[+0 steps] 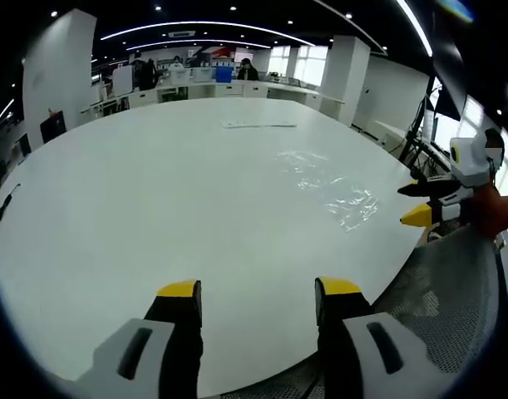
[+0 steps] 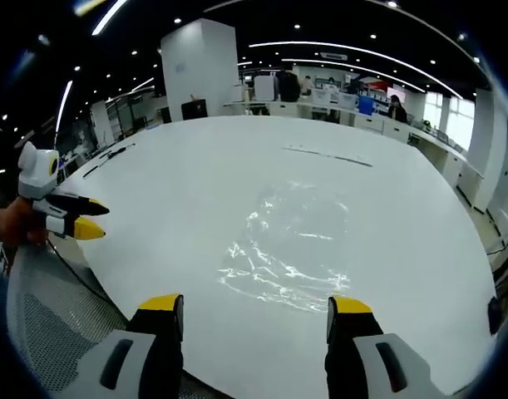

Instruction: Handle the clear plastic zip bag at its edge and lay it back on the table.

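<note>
A clear plastic zip bag lies flat and crinkled on the big white table, just ahead of my right gripper, which is open and holds nothing. In the left gripper view the same bag lies off to the right on the table. My left gripper is open over the table's near edge, well left of the bag. The right gripper comes in from the right with a hand on it. The left gripper shows at the left edge of the right gripper view.
A thin clear strip lies far back on the table, also the strip. A grey mesh chair back sits at the table's near edge. Desks, pillars and seated people stand far behind.
</note>
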The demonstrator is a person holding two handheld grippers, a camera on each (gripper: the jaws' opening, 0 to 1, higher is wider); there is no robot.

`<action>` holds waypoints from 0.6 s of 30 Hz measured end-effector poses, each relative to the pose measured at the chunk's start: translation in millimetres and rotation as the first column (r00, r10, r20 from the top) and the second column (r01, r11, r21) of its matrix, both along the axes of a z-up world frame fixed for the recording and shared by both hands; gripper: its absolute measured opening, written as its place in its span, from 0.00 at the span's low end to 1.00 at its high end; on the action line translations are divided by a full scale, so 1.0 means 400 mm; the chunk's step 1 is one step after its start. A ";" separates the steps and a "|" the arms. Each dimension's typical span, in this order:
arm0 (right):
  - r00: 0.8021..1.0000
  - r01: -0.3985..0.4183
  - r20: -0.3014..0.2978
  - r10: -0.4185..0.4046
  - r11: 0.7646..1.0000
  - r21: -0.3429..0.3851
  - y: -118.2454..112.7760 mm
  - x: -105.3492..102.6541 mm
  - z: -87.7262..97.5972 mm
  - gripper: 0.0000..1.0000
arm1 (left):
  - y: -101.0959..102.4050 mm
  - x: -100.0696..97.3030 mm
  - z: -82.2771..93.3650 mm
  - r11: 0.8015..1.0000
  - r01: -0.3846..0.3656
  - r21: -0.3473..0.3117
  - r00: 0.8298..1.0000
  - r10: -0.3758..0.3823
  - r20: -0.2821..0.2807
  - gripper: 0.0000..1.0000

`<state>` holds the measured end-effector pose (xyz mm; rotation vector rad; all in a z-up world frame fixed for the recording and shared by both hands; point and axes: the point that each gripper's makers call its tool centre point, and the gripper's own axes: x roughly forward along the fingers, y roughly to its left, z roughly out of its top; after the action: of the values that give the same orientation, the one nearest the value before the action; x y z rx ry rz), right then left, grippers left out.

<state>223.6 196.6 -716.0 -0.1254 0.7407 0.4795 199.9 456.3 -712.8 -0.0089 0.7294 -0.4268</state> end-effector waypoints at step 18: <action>0.998 -0.057 0.014 0.058 0.993 -0.103 0.000 0.277 -0.087 0.89 | -0.005 0.000 -0.010 1.000 0.017 0.014 1.000 -0.017 -0.009 0.53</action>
<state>334.3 196.6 -750.9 -0.2469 0.7471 0.4949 200.0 454.5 -717.0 0.0087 0.7420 -0.4381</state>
